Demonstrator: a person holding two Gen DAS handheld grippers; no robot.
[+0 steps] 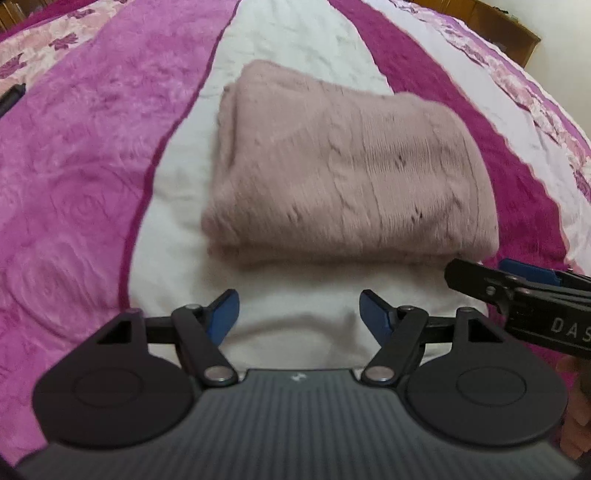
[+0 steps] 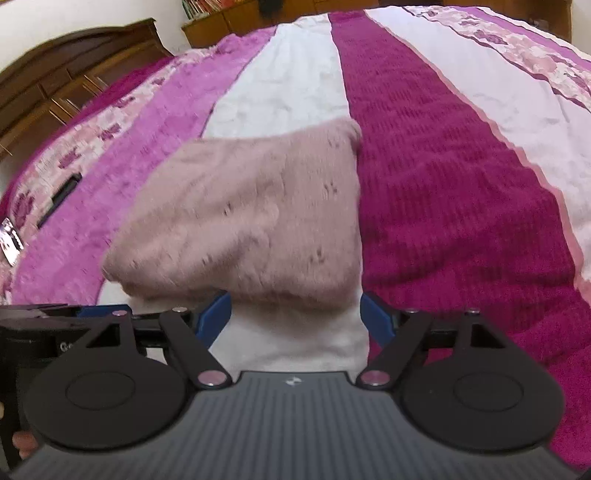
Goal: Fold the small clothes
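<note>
A dusty-pink knitted garment point(image 1: 343, 170) lies folded into a thick rectangle on the white stripe of the bedspread; it also shows in the right wrist view point(image 2: 251, 218). My left gripper point(image 1: 299, 314) is open and empty, just short of the garment's near edge. My right gripper point(image 2: 295, 317) is open and empty, at the garment's near right corner, not touching it. The right gripper point(image 1: 524, 291) shows at the right edge of the left wrist view, and the left gripper point(image 2: 55, 325) at the left edge of the right wrist view.
The bedspread point(image 1: 74, 184) has pink, white and magenta stripes point(image 2: 443, 203). A dark flat object point(image 2: 61, 199) and a small shiny item point(image 2: 11, 240) lie on the far left of the bed. A wooden headboard point(image 2: 55, 81) and shelves point(image 2: 229, 18) stand behind.
</note>
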